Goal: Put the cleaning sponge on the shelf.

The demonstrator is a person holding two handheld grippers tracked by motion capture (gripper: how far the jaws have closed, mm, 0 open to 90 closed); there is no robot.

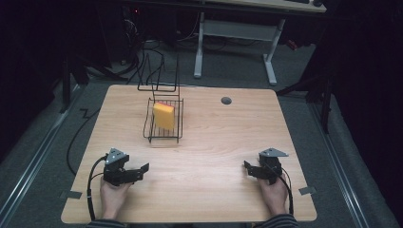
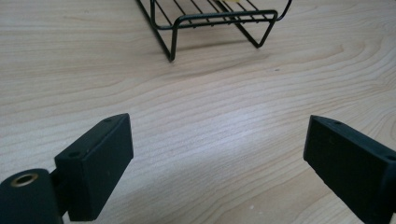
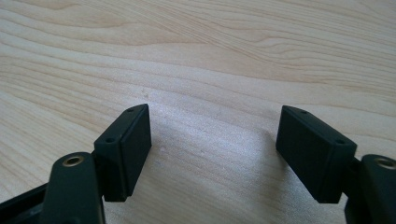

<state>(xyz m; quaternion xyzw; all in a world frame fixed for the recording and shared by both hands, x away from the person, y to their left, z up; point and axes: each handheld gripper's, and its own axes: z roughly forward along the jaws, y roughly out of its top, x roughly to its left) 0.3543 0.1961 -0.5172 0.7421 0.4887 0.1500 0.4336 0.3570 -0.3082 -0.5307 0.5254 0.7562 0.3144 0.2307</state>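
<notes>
A yellow sponge with a pinkish top edge stands on end inside a black wire rack at the middle back of the wooden table. My left gripper rests near the front left, held by a hand, its jaws open and empty. In the left gripper view the rack's front legs stand ahead of the left gripper. At the front right, my right gripper is open too, with bare wood between the jaws of the right gripper.
A taller wire frame rises behind the rack at the table's far edge. A grey round grommet sits at the back right. Beyond the table are a white desk frame and cables on the floor.
</notes>
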